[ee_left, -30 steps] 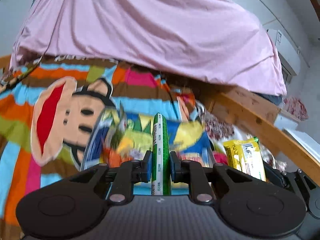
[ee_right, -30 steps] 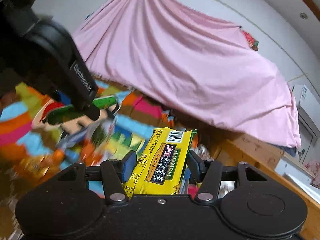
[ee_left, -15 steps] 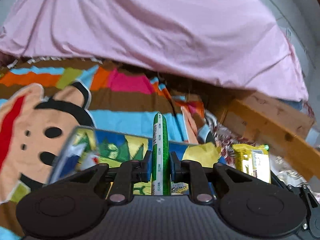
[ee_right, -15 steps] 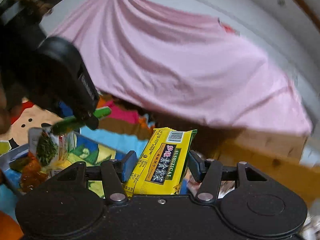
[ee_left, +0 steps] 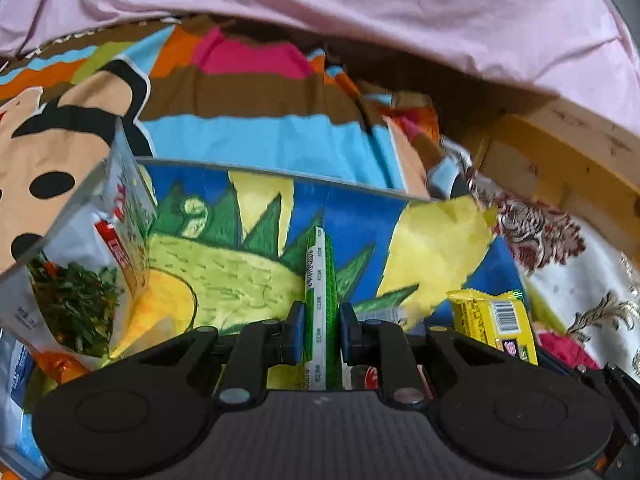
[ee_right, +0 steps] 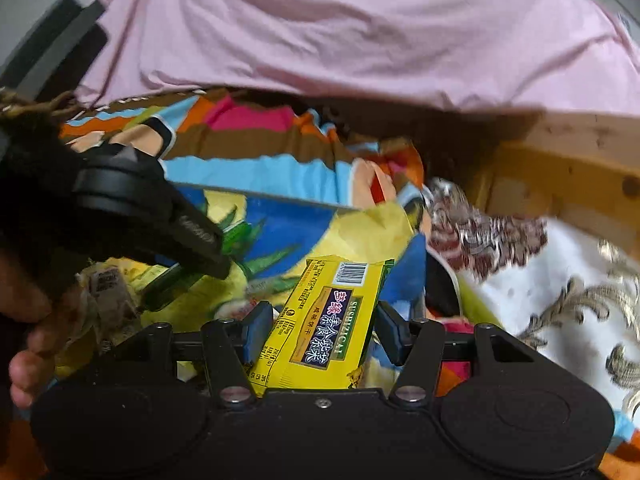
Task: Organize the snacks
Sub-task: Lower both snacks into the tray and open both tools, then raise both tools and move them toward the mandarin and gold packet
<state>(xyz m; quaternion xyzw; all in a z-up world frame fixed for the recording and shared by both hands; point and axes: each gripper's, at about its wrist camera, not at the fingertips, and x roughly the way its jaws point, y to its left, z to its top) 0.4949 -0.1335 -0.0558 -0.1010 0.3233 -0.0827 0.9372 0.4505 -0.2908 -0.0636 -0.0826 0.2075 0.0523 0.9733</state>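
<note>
Left wrist view shows the left gripper (ee_left: 319, 336) clamped edge-on on one thin green packet (ee_left: 320, 300), which sticks forward between the closed pads over a clear box (ee_left: 80, 196) lined with a blue, yellow and green drawing. Only this view shows the white packet (ee_left: 80, 264) printed with green leaves, leaning against the box's left wall, and one orange wrapped sweet (ee_left: 64, 364) below it. At its lower right edge one yellow packet (ee_left: 496, 328) appears, barcode up. Right wrist view shows that same yellow packet (ee_right: 324, 320) held flat between the pads of the right gripper (ee_right: 324, 332), whose jaws stand about half apart and press its two long sides; it hangs just above the box's right part. Only this view shows the left gripper (ee_right: 160, 232) from outside, a black body at the left with the green packet's (ee_right: 168, 284) tip poking out under it, and the bare fingers (ee_right: 24, 364) of the person's left hand at the frame's edge. Both views share one striped cartoon blanket (ee_left: 248, 92), one pink sheet (ee_right: 360, 32) hanging behind it, and a wooden frame (ee_right: 560, 168) on the right.
</note>
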